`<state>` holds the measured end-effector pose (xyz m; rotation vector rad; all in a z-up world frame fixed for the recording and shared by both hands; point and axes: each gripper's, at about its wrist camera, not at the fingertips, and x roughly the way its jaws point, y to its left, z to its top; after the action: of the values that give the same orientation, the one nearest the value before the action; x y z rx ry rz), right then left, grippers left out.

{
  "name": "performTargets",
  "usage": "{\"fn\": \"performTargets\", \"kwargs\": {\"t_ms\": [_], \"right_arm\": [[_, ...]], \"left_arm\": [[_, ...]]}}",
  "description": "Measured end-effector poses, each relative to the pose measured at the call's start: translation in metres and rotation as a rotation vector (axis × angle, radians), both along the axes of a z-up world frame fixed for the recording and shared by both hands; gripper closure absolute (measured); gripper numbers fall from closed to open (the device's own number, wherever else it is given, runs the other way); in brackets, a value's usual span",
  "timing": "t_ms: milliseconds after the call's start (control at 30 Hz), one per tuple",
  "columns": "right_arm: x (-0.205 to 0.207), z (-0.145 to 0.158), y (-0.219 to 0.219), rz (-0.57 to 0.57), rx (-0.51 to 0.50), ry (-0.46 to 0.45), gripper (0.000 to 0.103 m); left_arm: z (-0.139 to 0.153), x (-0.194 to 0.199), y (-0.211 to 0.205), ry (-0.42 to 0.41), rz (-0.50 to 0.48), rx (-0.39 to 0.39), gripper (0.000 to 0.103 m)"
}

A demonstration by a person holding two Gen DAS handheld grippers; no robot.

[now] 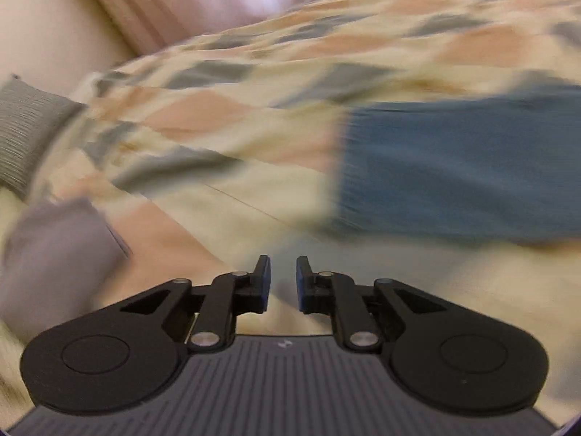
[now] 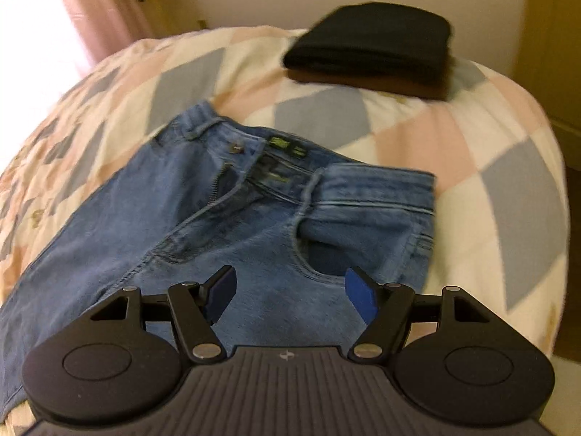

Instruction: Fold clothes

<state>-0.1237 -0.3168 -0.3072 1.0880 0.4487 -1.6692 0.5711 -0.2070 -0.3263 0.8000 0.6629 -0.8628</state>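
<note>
A pair of blue denim jeans (image 2: 225, 218) is being seen spread flat on the bed's diamond-patterned quilt (image 2: 490, 152), filling the middle of the right wrist view. The right gripper (image 2: 290, 290) is being held just above the jeans, its jaws wide apart and gripping nothing. A folded black cloth pile (image 2: 370, 47) is lying at the upper right. The left gripper (image 1: 283, 283) is being held low over the quilt (image 1: 254, 116), its jaws slightly apart and empty, with the jeans (image 1: 461, 167) blurred at the right.

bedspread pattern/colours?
Diamond patchwork in cream, peach-pink and grey-blue on the bedspread; clearest in the right wrist view, blurred in the left.
</note>
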Motion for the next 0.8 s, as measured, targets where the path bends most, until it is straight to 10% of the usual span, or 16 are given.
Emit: {"fn": "performTargets", "kwargs": {"t_ms": [267, 433, 800], "right_arm": [[-0.017, -0.047, 0.005, 0.212, 0.164, 0.094, 0.065], [-0.023, -0.026, 0.019, 0.336, 0.174, 0.140, 0.060], [-0.016, 0.128, 0.089, 0.644, -0.030, 0.050, 0.045]], "left_arm": [[-0.015, -0.207, 0.100, 0.369, -0.041, 0.129, 0.079], [0.006, -0.261, 0.121, 0.372, 0.073, 0.188, 0.083], [0.169, -0.352, 0.159, 0.315, 0.026, -0.007, 0.065]]}}
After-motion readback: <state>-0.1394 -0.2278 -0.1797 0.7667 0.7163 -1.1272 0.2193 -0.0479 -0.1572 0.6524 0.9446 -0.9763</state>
